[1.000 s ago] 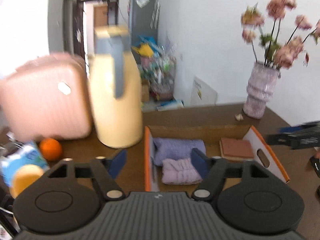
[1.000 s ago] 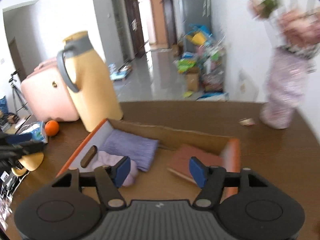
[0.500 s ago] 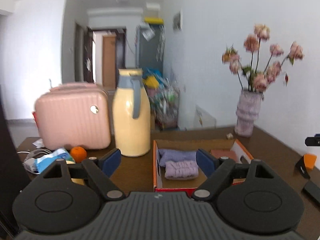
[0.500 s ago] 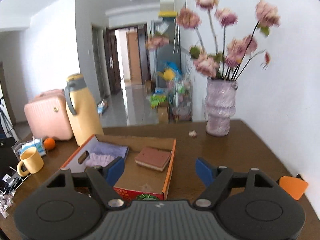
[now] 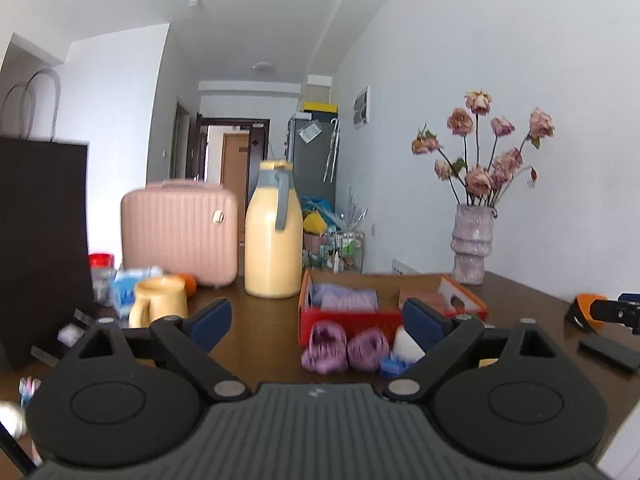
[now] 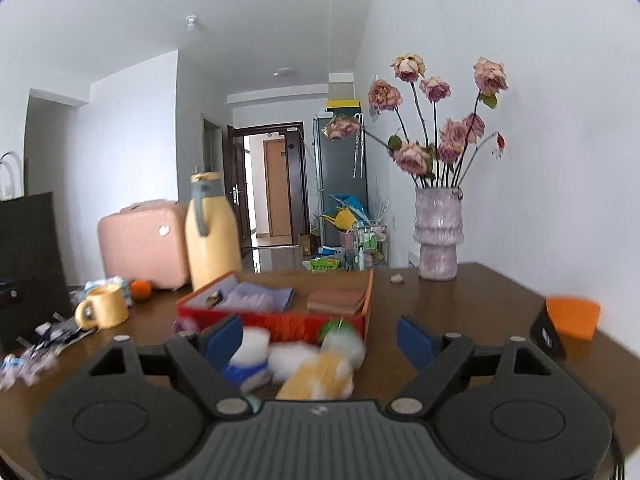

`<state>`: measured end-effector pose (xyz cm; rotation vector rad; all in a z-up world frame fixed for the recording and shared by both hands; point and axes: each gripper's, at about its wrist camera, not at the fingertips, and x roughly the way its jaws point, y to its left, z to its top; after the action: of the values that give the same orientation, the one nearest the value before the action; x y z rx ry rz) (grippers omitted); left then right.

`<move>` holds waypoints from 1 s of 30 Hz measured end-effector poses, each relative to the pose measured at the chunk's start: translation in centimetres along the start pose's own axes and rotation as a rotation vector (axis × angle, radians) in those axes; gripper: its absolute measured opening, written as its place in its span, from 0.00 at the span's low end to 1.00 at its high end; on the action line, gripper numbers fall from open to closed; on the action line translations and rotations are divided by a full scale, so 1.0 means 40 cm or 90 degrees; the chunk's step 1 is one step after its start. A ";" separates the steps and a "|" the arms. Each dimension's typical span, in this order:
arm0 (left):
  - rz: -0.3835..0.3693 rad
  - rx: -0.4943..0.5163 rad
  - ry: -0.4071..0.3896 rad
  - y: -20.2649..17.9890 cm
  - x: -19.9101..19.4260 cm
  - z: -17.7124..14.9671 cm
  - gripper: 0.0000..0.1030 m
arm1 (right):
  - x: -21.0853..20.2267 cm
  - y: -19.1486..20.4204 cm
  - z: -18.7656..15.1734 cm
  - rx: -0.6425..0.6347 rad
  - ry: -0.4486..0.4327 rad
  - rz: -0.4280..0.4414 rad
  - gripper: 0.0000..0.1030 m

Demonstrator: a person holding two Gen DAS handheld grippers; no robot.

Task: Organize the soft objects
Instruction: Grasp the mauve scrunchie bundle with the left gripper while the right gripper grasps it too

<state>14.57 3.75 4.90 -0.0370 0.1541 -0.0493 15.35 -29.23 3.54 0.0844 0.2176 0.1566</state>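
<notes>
An orange cardboard box sits mid-table, with folded lilac cloths and a reddish-brown folded cloth inside. In front of it lie two purple fuzzy slippers, a white and blue soft item and a yellow and white plush. My left gripper hangs short of the slippers, jaws opening, nothing between them. My right gripper hovers over the plush pile, jaws opening too, pads touching nothing.
A cream flask, pink case, yellow mug and black bag stand left. A vase of dried flowers sits back right. An orange and black item and a dark flat device lie right.
Both grippers have drawn back from over the box towards the table's near side and their jaws have widened. Slippers and plush items in front of the box have come into view.
</notes>
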 end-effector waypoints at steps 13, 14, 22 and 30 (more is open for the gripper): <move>-0.056 0.032 0.083 -0.061 -0.064 -0.161 0.93 | -0.093 0.073 -0.195 -0.005 0.062 -0.005 0.83; -0.060 0.022 0.090 -0.058 -0.051 -0.164 0.93 | -0.082 0.075 -0.196 -0.002 0.069 -0.005 0.83; -0.021 -0.058 0.151 0.018 0.137 -0.144 0.91 | 0.089 0.128 -0.143 0.004 0.113 0.076 0.67; -0.041 -0.052 0.213 0.090 0.471 -0.082 0.77 | 0.388 0.238 -0.045 -0.049 0.130 0.124 0.52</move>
<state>32.84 6.25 -1.34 -0.1163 0.4891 -0.1141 28.53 -17.19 -0.47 0.0133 0.4071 0.3686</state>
